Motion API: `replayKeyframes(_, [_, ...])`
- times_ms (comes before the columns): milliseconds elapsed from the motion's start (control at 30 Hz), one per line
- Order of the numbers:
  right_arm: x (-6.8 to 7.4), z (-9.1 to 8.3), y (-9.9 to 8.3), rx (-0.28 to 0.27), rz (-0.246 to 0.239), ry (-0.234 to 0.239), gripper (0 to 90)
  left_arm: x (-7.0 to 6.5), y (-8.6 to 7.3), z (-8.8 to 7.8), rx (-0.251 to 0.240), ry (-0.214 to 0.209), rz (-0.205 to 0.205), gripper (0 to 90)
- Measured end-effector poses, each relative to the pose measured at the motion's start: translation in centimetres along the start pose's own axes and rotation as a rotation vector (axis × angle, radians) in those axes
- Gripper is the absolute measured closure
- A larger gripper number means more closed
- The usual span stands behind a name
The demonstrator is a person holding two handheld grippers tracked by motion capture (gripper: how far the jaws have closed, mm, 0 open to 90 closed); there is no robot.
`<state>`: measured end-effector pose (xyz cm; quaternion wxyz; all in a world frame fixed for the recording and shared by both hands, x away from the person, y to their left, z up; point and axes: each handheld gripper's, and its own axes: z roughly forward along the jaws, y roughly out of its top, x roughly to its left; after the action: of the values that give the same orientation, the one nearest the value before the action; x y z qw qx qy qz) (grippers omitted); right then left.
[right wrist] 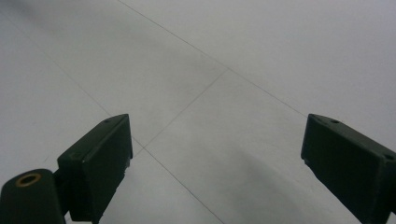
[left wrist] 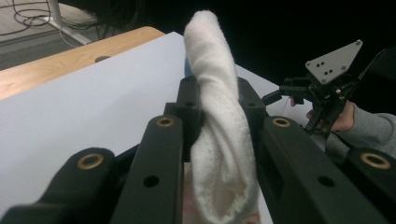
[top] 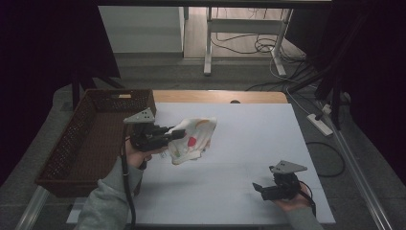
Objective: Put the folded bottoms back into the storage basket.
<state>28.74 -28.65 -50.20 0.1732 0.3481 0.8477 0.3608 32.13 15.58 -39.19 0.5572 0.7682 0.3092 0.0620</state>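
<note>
Left tongs (top: 179, 134) pinching the cloth (top: 194, 139) at its bunched edge; looks soft, light, floppy. Right tongs (top: 257, 188) spread, nothing in them.

The high view looks forward and down from above the person's side, taking in the whole white counter (top: 230, 143), a brown basket (top: 91, 139) at its left and the floor beyond. The left gripper view sits very close behind its own tongs (left wrist: 219, 116), facing across the counter toward the right tongs (left wrist: 322, 93), which the high view shares. The right gripper view hangs low over bare counter (right wrist: 210, 70), looking along its tongs (right wrist: 215, 158).
</note>
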Motion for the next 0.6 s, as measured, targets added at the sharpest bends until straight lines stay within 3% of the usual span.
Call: replayKeyframes(600, [0.0, 0.0, 0.0, -0.001, 0.0, -0.002, 9.3, -0.2, 0.1, -1.2, -0.022, 0.014, 0.006, 75.9])
